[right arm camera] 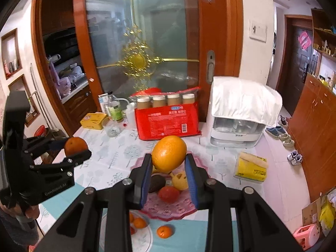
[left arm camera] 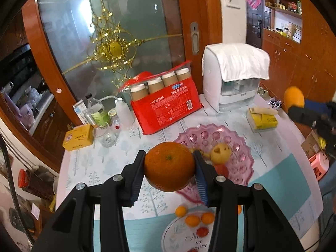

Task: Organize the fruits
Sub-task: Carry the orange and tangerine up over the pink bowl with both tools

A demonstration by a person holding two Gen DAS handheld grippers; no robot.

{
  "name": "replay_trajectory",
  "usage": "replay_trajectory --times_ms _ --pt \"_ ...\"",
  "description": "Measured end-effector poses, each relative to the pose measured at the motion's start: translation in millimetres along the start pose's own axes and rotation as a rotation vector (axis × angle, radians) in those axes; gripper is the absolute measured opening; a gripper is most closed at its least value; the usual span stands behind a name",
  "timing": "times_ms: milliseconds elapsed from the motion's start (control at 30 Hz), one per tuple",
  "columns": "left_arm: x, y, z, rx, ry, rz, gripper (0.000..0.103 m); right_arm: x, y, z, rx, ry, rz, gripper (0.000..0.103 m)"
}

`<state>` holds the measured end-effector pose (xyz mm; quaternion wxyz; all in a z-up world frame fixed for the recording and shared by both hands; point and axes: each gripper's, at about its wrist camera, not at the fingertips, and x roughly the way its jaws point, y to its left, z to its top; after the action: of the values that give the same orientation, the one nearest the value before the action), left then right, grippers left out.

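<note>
My left gripper (left arm camera: 169, 168) is shut on a dark orange (left arm camera: 169, 166) and holds it above the table, left of the pink scalloped plate (left arm camera: 237, 145). My right gripper (right arm camera: 169, 163) is shut on a lighter orange (right arm camera: 169, 153) above the pink plate (right arm camera: 168, 212). On that plate lie a yellow fruit (right arm camera: 180, 180), a red fruit (right arm camera: 168, 193) and a dark avocado (right arm camera: 156, 182). A white plate (left arm camera: 180, 235) at the front holds small oranges (left arm camera: 192, 220) and a red fruit. One small orange (right arm camera: 165, 231) lies loose on the table. The left gripper also shows in the right wrist view (right arm camera: 77, 147).
A red pack of paper cups (left arm camera: 168, 107), a white covered appliance (left arm camera: 233, 79), a yellow tissue pack (left arm camera: 262, 118), a yellow box (left arm camera: 78, 137), bottles and a glass jar (left arm camera: 107, 136) stand at the table's back. A glass door is behind.
</note>
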<state>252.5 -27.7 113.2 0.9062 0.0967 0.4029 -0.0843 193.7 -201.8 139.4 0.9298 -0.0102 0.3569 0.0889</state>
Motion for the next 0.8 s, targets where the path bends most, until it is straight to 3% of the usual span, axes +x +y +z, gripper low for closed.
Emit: replay_trajectory --times_ms 233,500,667,800 --pt "95 -8 -3 -0.11 0.136 -0.088 0.043 87 -25 -21 0.063 0.138 0.012 0.032" --pt "196 -34 -41 -0.206 0.272 -0.165 0.043 176 -43 -73 0.105 0.294 0.018 0.032" --pt "235 -50 -60 -0.195 0.343 -0.165 0.043 211 -48 -100 0.119 0.361 0.02 0.032" --pt "245 -56 -68 -0.181 0.355 -0.167 0.043 226 -51 -112 0.131 0.393 0.02 0.032"
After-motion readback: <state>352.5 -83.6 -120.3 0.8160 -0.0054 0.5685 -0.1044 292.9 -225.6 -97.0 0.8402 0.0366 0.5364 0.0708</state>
